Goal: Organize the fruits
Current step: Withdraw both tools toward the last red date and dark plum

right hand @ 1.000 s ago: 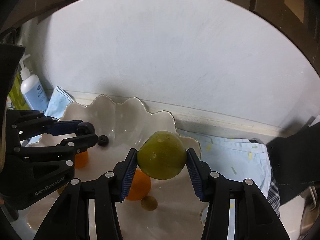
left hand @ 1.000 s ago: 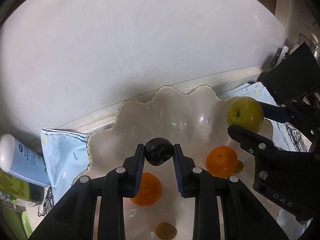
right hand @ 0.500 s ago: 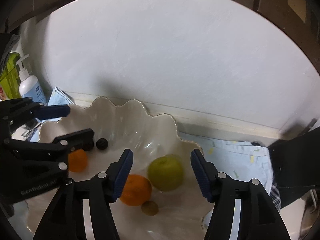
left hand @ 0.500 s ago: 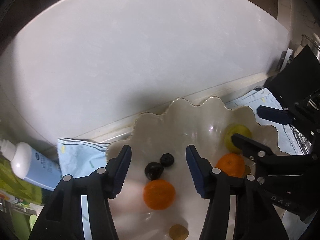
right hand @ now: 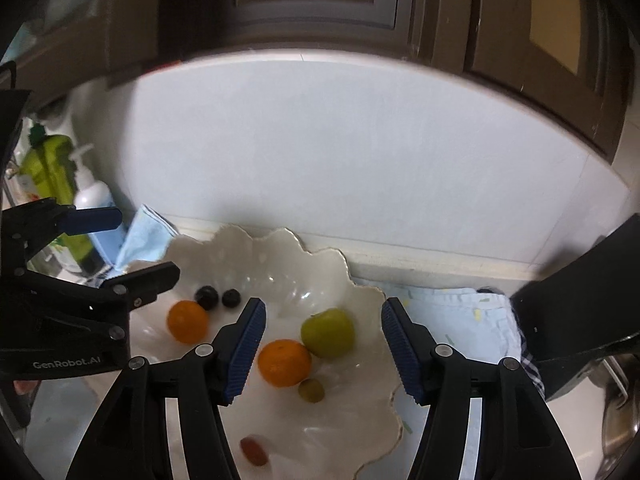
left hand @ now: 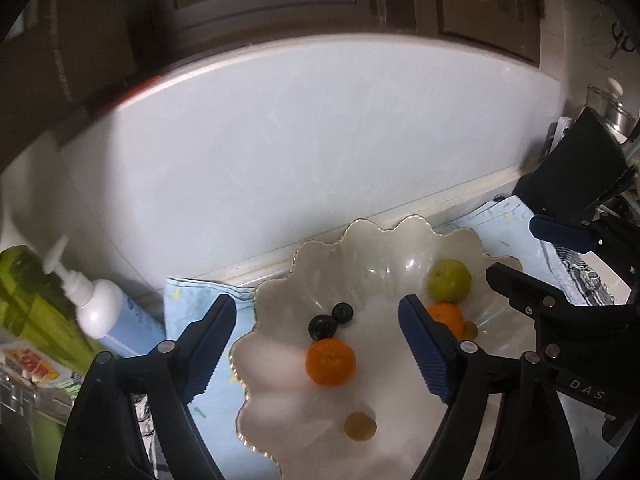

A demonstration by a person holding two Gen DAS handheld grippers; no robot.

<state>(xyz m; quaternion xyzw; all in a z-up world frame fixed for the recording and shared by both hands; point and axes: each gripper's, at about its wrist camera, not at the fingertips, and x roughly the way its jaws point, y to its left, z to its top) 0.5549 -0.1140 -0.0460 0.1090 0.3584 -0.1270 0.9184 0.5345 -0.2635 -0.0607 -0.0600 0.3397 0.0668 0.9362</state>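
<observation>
Above the scalloped white bowl (right hand: 360, 292) on the bench, both tools hang empty: left hand-held gripper (left hand: 316, 348) w/ jaws spread wide, right hand-held gripper (right hand: 322, 348) likewise released. Fruit all sits inside the bowl: green apple (right hand: 328, 332) touching one orange (right hand: 284, 362), small olive-coloured grape (right hand: 311, 391) just beside it, second orange (right hand: 187, 321) on the left, two dark berries (right hand: 218, 298) near it, a reddish piece (right hand: 253, 451) at the front, blurred. Blue cloth (right hand: 452, 320) lies under the bowl; lotion bottle (left hand: 104, 316) off left. Judging by this, drop-off step looks done; next move prob. calls for pulling back & checking the bench for stray fruit, none visible here.
</observation>
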